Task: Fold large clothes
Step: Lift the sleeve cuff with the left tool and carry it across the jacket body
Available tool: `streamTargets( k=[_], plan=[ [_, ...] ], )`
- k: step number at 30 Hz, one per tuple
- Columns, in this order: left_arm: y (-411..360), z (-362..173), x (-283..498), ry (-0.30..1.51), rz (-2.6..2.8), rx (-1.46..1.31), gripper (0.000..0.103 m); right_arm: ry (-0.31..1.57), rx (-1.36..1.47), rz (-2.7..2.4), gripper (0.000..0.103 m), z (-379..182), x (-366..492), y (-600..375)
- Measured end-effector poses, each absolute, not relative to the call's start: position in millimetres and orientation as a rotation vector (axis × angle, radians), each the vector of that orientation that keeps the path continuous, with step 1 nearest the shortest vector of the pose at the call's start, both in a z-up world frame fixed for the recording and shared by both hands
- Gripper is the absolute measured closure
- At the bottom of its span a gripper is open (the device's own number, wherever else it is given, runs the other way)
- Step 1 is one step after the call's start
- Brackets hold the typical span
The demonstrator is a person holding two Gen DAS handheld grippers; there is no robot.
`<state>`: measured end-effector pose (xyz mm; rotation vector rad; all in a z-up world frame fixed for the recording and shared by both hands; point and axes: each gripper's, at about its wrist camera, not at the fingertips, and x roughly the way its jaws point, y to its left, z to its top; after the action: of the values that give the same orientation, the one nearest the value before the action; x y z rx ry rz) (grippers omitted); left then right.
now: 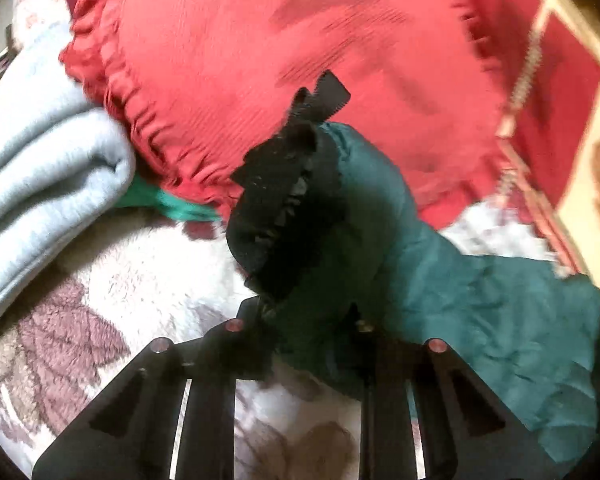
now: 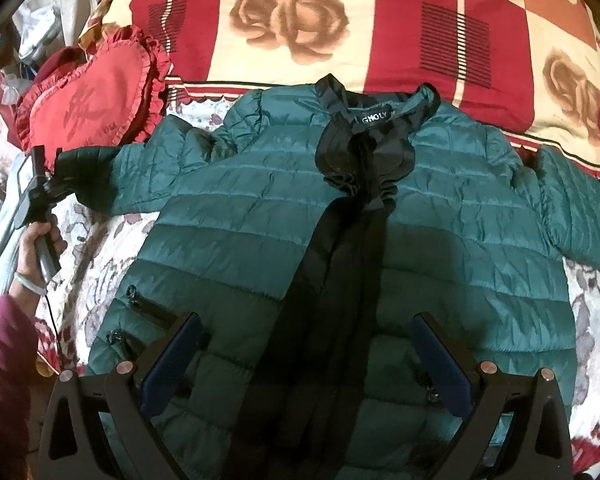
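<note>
The green puffy jacket [image 2: 260, 208] is lying flat on the bed, front side up, with both sleeves stretched out to the sides; it is spread like this, I think, so the sleeves can be folded in first. The left gripper [image 1: 300, 308] is pinching the end of one sleeve [image 1: 380, 208], right by its black cuff [image 1: 276, 200]; its fingers are closed on the cloth, probably so the sleeve can be carried across the body of the jacket. In the right wrist view that same gripper [image 2: 54, 184] is sitting at the far tip of the sleeve, with the person's hand [image 2: 32, 248] wrapped around its handle. The right gripper [image 2: 304, 364] is hovering over the bottom half of the jacket; its fingers are spread wide and are holding nothing (maybe waiting for its turn).

The bed is wearing a fuzzy white blanket [image 1: 120, 300] with purple flowers; a red heart pillow [image 2: 92, 104] with frills is lying just beside the held sleeve; a folded light blue blanket [image 1: 40, 168] is touching the pillow; a big red and cream quilt [image 2: 300, 20] with roses is sitting behind the collar; the room's far left corner is looking cluttered, but it is too blurry to name.
</note>
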<state>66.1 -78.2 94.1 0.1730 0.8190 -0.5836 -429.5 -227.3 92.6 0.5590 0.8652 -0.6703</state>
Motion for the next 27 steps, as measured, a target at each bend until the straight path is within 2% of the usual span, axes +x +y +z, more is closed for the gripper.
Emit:
streamTargets(
  k=[11,27],
  plan=[
    [-102.1,166.2,-40.7,0.778,-0.783,0.216,0.085,0.829,0.55,-0.681,0.0,108.5,-449.7,-225.0],
    [-167.6,204.3,-170.4,0.791,-1.026,0.265,0.085,0.754,0.633,-0.736,0.0,121.0,-508.0,-238.3]
  ],
)
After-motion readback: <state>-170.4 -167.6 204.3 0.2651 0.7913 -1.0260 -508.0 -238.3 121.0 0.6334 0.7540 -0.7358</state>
